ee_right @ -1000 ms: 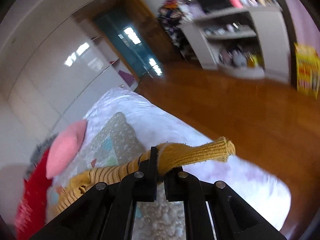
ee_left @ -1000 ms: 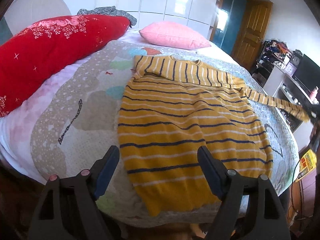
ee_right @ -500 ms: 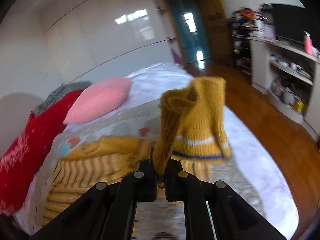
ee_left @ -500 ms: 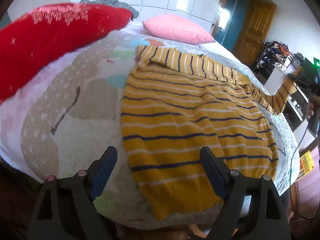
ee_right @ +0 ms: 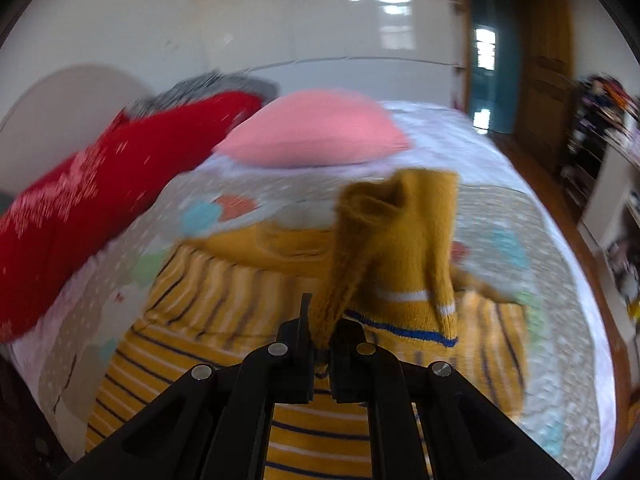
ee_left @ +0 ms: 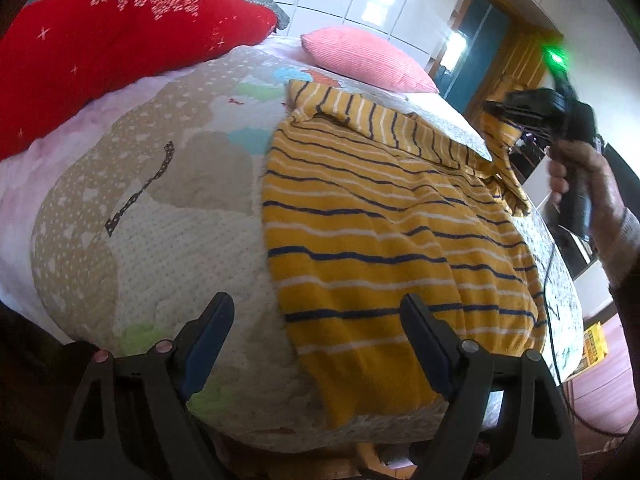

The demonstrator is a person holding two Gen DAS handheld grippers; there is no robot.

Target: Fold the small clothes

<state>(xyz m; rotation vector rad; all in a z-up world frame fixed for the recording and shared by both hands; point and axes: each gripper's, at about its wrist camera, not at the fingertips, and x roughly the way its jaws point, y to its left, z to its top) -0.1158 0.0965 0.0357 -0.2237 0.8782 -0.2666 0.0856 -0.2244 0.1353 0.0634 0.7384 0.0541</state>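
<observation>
Sweater (ee_left: 380, 232), yellow knit with dark and white stripes, is lying flat on the bed (ee_left: 168, 216), hem toward the near edge, neck toward 12 o'clock near the pink pillow (ee_left: 368, 60). One sleeve (ee_right: 392, 248) is being lifted and carried over the body of the sweater. Right gripper (ee_right: 322, 344) is pinching that sleeve near the cuff, jaws closed tight on the knit, with the cuff flopping over above them. Left gripper (ee_left: 316, 344) is hovering near the hem at 6 o'clock, jaws standing wide with nothing between them; the left hem corner is lying under the gap, and its jaws have just been opening a bit further.

Handling guess: soft, light, limp knit with no stiffness, so it is going to sag and bunch wherever unsupported. It looks grippy rather than slippery and not fragile, though the loose knit could stretch if tugged. Best holds look like the cuffs, hem corners and shoulder seams, taking a thick pinch rather than a single layer.

Left wrist view is showing the whole sweater layout, the red pillow (ee_left: 120, 40) at 10 o'clock, and the person's hand (ee_left: 576, 176) holding the right gripper at 3 o'clock with the sleeve trailing down from it. Right wrist view is motion-blurred but is showing the pinch itself up close, which the left view cannot resolve.
</observation>
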